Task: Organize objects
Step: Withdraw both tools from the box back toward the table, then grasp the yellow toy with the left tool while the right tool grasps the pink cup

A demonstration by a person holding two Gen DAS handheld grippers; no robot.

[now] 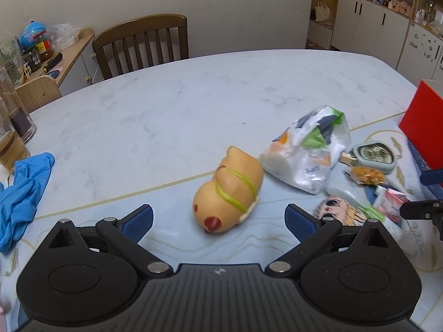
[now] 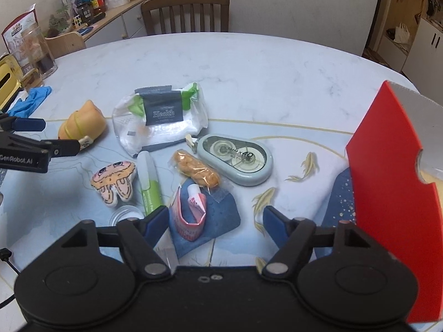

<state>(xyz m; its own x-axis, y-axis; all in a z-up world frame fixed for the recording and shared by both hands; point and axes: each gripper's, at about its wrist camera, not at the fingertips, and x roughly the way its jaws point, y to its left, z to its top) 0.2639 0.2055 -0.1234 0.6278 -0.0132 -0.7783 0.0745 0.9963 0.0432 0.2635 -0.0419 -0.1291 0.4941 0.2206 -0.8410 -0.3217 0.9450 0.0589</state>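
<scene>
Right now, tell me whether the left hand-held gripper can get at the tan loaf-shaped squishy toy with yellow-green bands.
Probably yes. The left hand-held gripper is open, and the tan loaf-shaped squishy toy lies between and just beyond its fingers, nothing in between. The clear plastic bag sits close beside it.

A home dining room, probably.
Marble-look table [image 1: 193, 96], wooden chair [image 1: 144, 41] at its far side, white cupboards [image 1: 368, 25] far right, cluttered sideboard [image 1: 69, 52] left.

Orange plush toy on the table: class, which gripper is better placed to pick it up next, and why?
Left. The left gripper is open with the orange plush toy lying just ahead between its fingers. The right gripper faces a pink packet instead.
</scene>
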